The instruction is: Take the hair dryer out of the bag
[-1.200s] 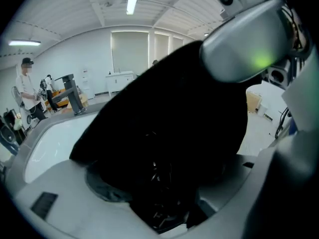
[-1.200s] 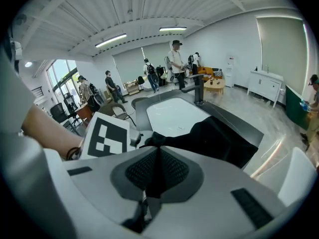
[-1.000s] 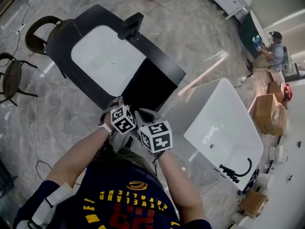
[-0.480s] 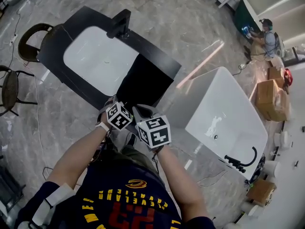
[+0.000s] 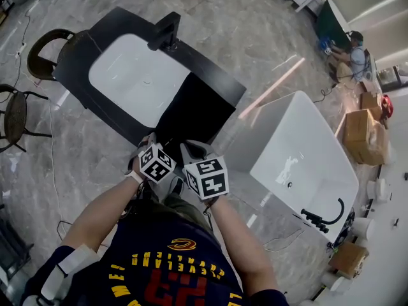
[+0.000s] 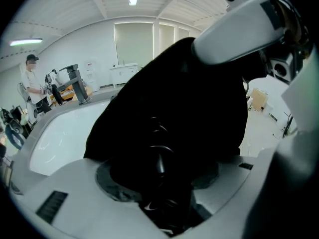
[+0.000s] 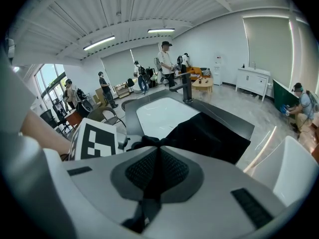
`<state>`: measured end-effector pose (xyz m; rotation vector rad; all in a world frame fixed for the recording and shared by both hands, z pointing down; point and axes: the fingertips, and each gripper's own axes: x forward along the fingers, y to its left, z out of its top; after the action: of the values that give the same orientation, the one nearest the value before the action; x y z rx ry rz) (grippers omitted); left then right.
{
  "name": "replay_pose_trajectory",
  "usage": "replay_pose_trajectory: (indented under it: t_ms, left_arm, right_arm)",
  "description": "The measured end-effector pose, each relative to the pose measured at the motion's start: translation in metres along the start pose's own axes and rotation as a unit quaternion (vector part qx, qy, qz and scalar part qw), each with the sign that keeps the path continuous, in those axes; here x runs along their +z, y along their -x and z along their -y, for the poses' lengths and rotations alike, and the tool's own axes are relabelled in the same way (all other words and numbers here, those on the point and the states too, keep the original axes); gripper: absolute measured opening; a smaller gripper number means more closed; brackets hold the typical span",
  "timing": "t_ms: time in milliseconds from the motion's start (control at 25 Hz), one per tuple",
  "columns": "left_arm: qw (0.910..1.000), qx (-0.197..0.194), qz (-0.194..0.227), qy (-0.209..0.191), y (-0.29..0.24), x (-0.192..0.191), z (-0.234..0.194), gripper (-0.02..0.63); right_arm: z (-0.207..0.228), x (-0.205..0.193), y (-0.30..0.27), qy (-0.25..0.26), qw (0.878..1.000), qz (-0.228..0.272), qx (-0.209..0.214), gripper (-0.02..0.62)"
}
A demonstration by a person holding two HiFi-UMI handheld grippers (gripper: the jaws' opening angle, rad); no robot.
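Observation:
A black bag lies over the near rim of a black-rimmed bathtub. Both grippers are at its near end, side by side. My left gripper has its jaws closing around a glossy black ribbed part inside the bag's mouth, which looks like the hair dryer. It fills the gap, and bag fabric bulges just above it. My right gripper is shut on a fold of the bag's black fabric. The rest of the bag stretches ahead of it.
A black faucet stands on the tub's far rim. To the right is a white freestanding tub. Chairs are at the left, and cardboard boxes and a crouching person are at the far right. A cable runs over the marble floor.
Both hands have stayed at the bag's near end. The left gripper's marker cube has rolled a little and sits slightly nearer the person.

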<state>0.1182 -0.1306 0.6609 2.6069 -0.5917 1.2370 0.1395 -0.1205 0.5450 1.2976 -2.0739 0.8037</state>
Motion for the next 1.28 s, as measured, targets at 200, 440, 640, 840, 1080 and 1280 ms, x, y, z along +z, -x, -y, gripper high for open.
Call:
replay_pose_trajectory:
  t_ms: [200,440,640,840,1080,1280]
  left_arm:
    - [0.9997,0.000,-0.019,-0.012,0.010,-0.022,0.007,0.242]
    - [0.9996,0.010,-0.019,-0.016,0.019,-0.035,0.014,0.244]
    - [0.9994,0.012,0.000,0.034,0.017,-0.018,0.010,0.262]
    - [0.9980,0.012,-0.056,0.028,0.005,-0.025,0.009,0.262]
    - [0.9977,0.002,-0.062,0.025,0.007,-0.026,0.007,0.247]
    - [0.9981,-0.011,-0.055,0.023,0.022,-0.032,0.019,0.241]
  right_arm:
    - [-0.002,-0.004,0.000,0.000,1.000,-0.001,-0.004,0.021]
    - [-0.012,-0.008,-0.002,0.003,1.000,-0.004,-0.003,0.021]
    - [-0.017,-0.008,-0.002,0.005,1.000,-0.004,-0.002,0.021]
    - [-0.019,-0.010,-0.003,0.004,1.000,-0.003,-0.003,0.021]
    - [-0.022,-0.012,-0.002,-0.001,1.000,-0.001,-0.004,0.021]
    - [-0.019,-0.015,0.002,0.000,1.000,-0.001,-0.012,0.021]
